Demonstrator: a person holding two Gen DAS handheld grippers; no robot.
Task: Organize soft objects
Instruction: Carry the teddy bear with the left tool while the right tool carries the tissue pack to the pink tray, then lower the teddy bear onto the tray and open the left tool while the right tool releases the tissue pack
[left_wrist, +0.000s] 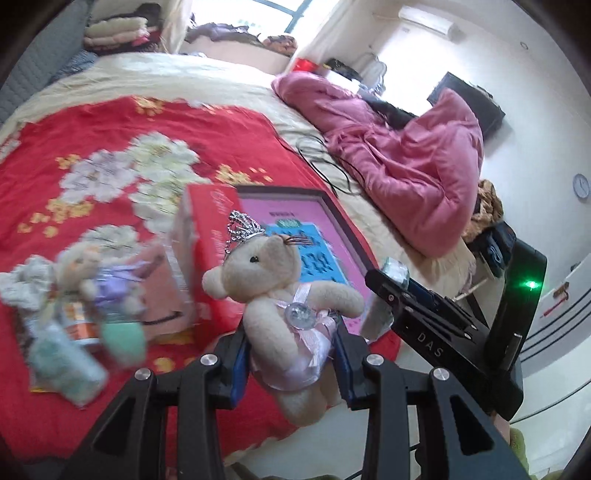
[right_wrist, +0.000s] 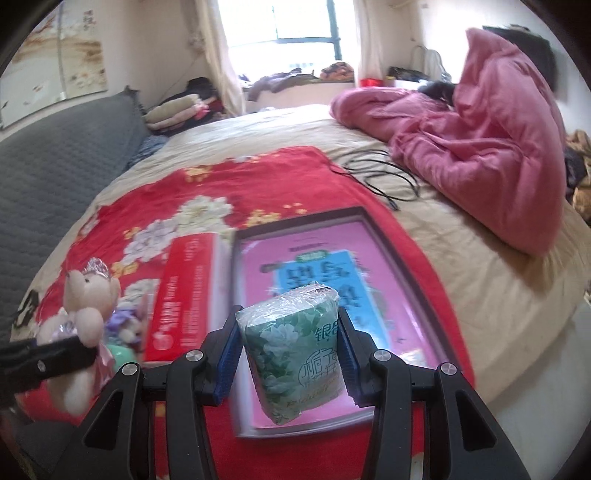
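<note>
**Both hand-held grippers clenched on soft goods above the bed**

Blue pads of the left hand-held gripper (left_wrist: 291, 363) pressed in on a cream teddy bear (left_wrist: 280, 295) at its waist, over the pink satin dress. The bear hung upright between the fingers, raised off the bed, with a silver tiara on its head and a round clear gem at its chest. Ahead of this gripper and to its left, a blurred heap of small plush toys (left_wrist: 92, 291) lay on the red floral blanket (left_wrist: 110, 147). Straight ahead stood a red box (left_wrist: 208, 254), and just right of it lay a dark-rimmed tray (left_wrist: 343, 221) with a pink and blue printed sheet inside.

The right hand-held gripper (right_wrist: 288, 363) was clamped on a green flower-printed tissue pack (right_wrist: 295, 350), holding it upright by its two sides. The pack hung above the near end of the same tray (right_wrist: 417, 258); whether it touched the tray could not be told. To this gripper's left, the red box (right_wrist: 184, 295) lay just beside the tray, and farther left the bear (right_wrist: 86, 295) showed in the other gripper's fingers.

Beyond both grippers, a black cable (right_wrist: 384, 177) lay on the beige sheet (right_wrist: 480, 258), next to a crumpled pink duvet (right_wrist: 491, 147) at the far right of the bed.
</note>
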